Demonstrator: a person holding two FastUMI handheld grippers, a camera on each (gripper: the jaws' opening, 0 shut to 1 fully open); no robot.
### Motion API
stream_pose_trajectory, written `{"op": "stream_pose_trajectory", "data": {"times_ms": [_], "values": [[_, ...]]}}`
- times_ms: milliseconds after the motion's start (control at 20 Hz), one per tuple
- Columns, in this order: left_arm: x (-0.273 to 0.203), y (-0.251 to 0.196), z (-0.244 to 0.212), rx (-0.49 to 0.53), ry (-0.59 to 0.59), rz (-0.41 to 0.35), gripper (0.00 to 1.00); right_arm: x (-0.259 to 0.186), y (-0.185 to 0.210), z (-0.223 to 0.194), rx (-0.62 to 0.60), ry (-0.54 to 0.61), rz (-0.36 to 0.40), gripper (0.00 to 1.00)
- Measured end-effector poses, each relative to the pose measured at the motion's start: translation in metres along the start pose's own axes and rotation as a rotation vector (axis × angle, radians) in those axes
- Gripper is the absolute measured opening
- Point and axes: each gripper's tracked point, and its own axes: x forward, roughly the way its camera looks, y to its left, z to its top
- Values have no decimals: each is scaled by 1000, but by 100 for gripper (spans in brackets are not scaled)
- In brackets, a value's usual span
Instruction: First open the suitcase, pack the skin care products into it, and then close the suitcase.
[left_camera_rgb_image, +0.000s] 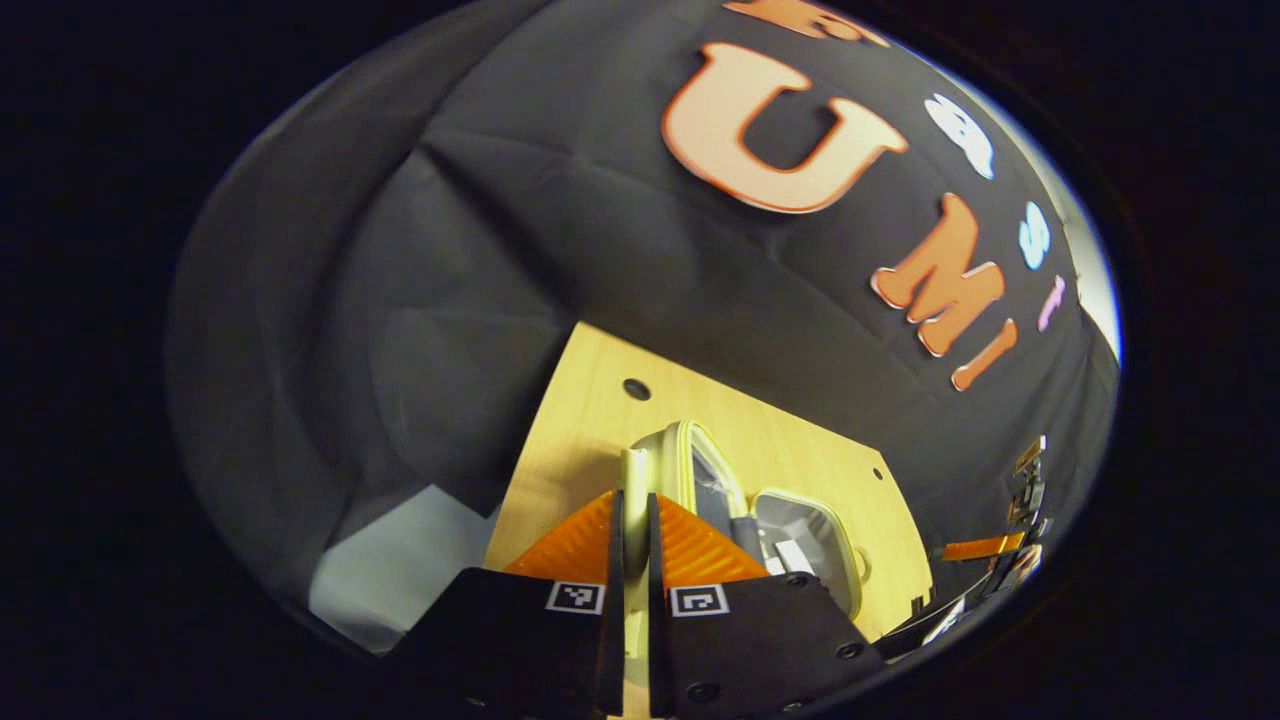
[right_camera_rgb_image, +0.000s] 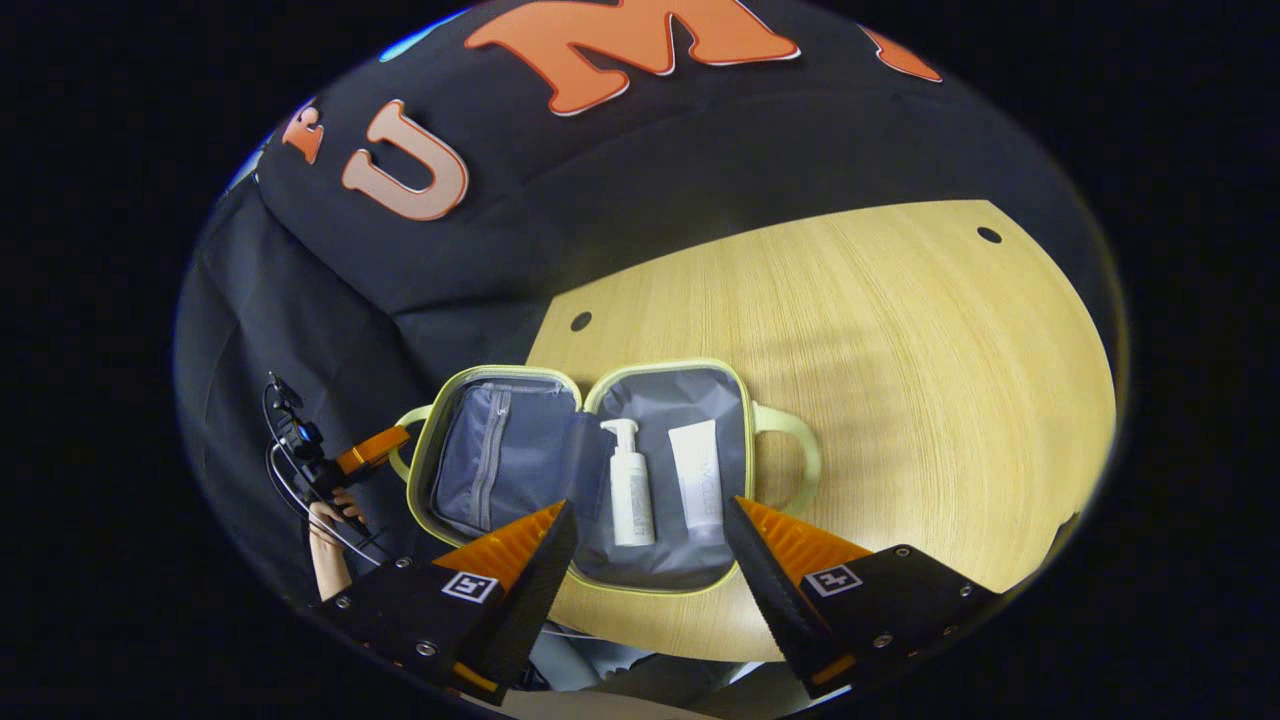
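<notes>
**Packing done, closing begins**

The suitcase (right_camera_rgb_image: 585, 470) lies open at centre frame on the surface (right_camera_rgb_image: 900, 380), bottle (right_camera_rgb_image: 628, 485) and tube (right_camera_rgb_image: 697, 480) inside. The left gripper (left_camera_rgb_image: 632, 545) is clenched on its handle (left_camera_rgb_image: 634, 480); the right gripper (right_camera_rgb_image: 650, 540) hangs released. Next, I judge: swing the lid over.

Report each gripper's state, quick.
Left gripper: shut on the suitcase handle.
Right gripper: open, empty, above the open suitcase.
</notes>
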Motion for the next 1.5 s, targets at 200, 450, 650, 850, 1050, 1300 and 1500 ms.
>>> {"op": "stream_pose_trajectory", "data": {"times_ms": [200,450,650,850,1050,1300,1500], "values": [[-25,-93,24,155,-24,8,10,-27,-16,22,22,-55,73,95],[-16,-216,13,292,-12,0,10,-67,-59,46,22,-133,120,95],[13,-289,-19,373,18,27,10,-104,-107,59,54,-165,140,95],[57,-342,-55,497,47,115,7,-129,-165,60,60,-173,112,95],[93,-386,-102,610,109,144,10,-139,-215,55,88,-175,105,95],[147,-402,-165,657,214,136,10,-140,-257,44,97,-167,77,95],[181,-404,-219,658,284,146,12,-139,-277,32,98,-157,56,95]]}}
